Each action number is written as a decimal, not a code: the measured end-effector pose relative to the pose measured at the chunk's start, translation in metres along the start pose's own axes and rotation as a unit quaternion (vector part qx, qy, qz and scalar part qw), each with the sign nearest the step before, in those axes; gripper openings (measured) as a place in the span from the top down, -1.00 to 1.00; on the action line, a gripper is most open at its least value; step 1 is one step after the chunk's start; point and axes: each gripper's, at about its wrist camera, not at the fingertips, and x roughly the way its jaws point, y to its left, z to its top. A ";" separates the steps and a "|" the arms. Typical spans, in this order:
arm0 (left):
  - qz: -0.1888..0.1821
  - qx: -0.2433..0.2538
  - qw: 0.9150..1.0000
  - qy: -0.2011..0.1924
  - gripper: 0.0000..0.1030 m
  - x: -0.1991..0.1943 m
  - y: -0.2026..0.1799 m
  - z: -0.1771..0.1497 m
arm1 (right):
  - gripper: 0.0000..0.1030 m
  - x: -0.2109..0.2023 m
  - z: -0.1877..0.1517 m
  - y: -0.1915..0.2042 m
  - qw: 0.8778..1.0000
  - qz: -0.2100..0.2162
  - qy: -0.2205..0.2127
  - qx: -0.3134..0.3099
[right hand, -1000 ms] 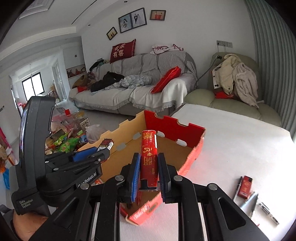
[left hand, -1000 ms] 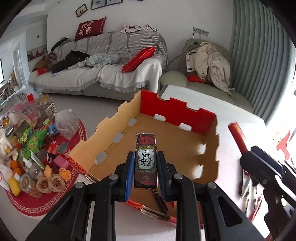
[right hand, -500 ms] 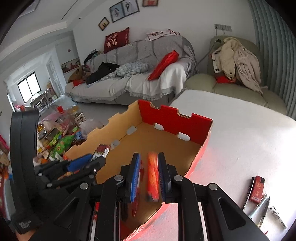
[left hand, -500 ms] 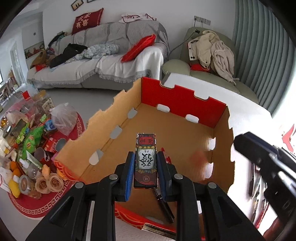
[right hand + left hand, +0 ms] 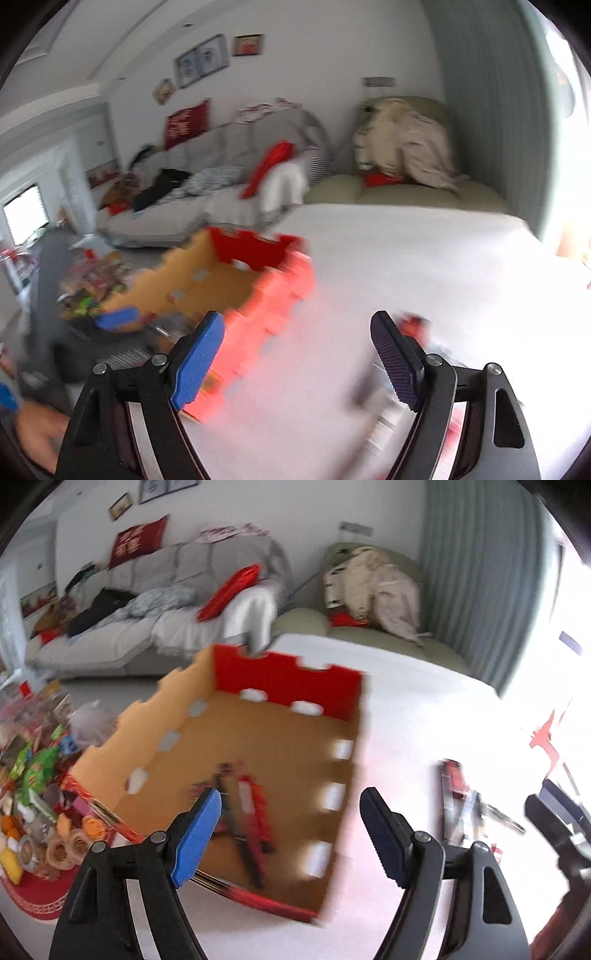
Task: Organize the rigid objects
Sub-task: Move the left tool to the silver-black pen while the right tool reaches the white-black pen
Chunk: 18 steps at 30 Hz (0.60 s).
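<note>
Box (image 5: 258,679) on the white table (image 5: 406,709), both grippers released and empty

The box sits open-topped at the table's left part, with a red stick (image 5: 255,812), a dark pen (image 5: 236,834) and some blurred small things lying on its floor; more pens and a red item (image 5: 454,782) lie loose on the table well to its right. The left gripper (image 5: 291,830) hangs over the box's near right corner, jaws spread wide; the right gripper (image 5: 299,354) is likewise spread, aimed between the box and the blurred loose items (image 5: 413,325). Judged step: between drops, going for the next piece. The next move calls for lining one gripper's jaws across a single pen and closing squarely
</note>
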 end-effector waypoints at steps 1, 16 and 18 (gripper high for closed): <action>-0.007 0.009 1.000 -0.004 -0.57 -0.006 -0.011 -0.002 | -0.59 -0.006 -0.009 -0.012 1.000 -0.015 0.005 0.009; -0.094 0.150 0.979 0.101 -0.25 0.040 -0.169 -0.092 | -0.59 -0.045 -0.109 -0.128 0.984 -0.124 0.093 0.090; -0.097 0.147 0.978 0.115 -0.03 0.052 -0.172 -0.092 | -0.59 -0.043 -0.109 -0.125 0.985 -0.118 0.099 0.082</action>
